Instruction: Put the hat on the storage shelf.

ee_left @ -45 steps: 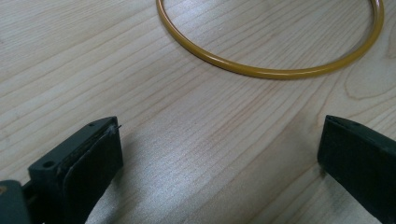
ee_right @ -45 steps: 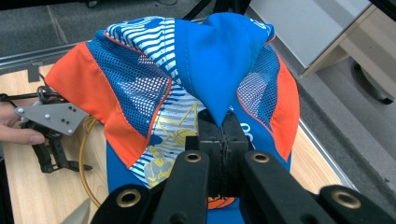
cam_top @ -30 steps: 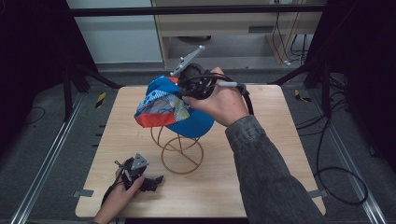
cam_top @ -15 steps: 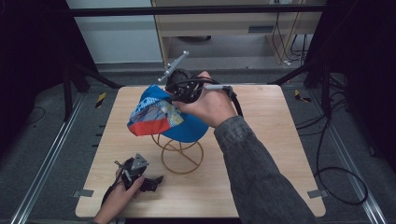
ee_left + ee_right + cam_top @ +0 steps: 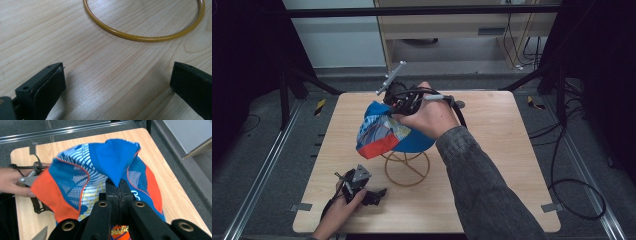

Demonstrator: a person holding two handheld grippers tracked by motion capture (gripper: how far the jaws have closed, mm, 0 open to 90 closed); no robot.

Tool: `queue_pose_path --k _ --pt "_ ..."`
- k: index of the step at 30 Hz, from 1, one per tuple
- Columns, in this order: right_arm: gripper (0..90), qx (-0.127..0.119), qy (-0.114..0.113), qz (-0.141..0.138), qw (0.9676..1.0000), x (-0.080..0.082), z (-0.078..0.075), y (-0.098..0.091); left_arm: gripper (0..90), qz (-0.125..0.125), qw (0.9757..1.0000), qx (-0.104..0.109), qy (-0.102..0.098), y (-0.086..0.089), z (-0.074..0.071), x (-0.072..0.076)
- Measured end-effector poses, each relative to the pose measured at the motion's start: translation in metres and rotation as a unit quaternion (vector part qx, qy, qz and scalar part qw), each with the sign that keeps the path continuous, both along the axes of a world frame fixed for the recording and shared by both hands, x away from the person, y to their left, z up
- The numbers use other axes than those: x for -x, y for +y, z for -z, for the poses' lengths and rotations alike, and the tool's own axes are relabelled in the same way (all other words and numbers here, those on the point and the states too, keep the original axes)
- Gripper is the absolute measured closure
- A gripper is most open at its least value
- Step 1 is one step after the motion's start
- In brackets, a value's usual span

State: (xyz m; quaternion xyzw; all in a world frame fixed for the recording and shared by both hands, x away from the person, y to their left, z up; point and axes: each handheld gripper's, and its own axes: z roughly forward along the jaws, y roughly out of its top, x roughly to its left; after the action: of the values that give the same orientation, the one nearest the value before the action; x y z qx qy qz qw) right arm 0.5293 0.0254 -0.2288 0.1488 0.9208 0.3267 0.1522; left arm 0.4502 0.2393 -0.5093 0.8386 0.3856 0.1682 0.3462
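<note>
Right hand-held gripper (image 5: 119, 185) is clamped tight on a fold of the blue and orange cap (image 5: 384, 132), held over the yellow wire stand (image 5: 407, 167) mid-counter (image 5: 502, 150). Left hand-held gripper (image 5: 379, 192) rests near the counter's front left corner, jaws wide apart, nothing between them.

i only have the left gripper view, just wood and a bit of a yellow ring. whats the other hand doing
Observer: The right gripper is shut on a fold of a blue and orange cap, held above the table.
Operator: and that yellow ring, what is it
Observer: It is the round base of a wire stand; the cap hangs just over the stand's top.
Operator: is my left gripper near it
Observer: The left gripper rests low on the table with its jaws open and nothing between them, a little to the left of the stand's base in the high view.
</note>
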Motion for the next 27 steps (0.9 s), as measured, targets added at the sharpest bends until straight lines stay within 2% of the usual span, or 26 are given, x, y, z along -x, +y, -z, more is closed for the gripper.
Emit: queue_pose_path --k 5,12,22,27 --pt "89.0 0.008 0.004 -0.005 1.0000 0.001 0.004 0.004 0.0 0.000 1.0000 0.000 0.000 0.000 0.000 0.000" --pt "87.3 0.004 0.005 -0.005 1.0000 0.001 0.005 0.003 0.0 0.000 1.0000 0.000 0.000 0.000 0.000 0.000" --pt "80.5 -0.005 0.004 -0.004 1.0000 0.002 0.008 -0.002 0.0 0.001 1.0000 0.000 0.000 0.000 0.000 0.000" --pt "72.3 -0.013 -0.001 0.003 0.9999 0.004 0.004 -0.006 0.0 0.001 1.0000 0.000 0.000 0.000 0.000 0.000"
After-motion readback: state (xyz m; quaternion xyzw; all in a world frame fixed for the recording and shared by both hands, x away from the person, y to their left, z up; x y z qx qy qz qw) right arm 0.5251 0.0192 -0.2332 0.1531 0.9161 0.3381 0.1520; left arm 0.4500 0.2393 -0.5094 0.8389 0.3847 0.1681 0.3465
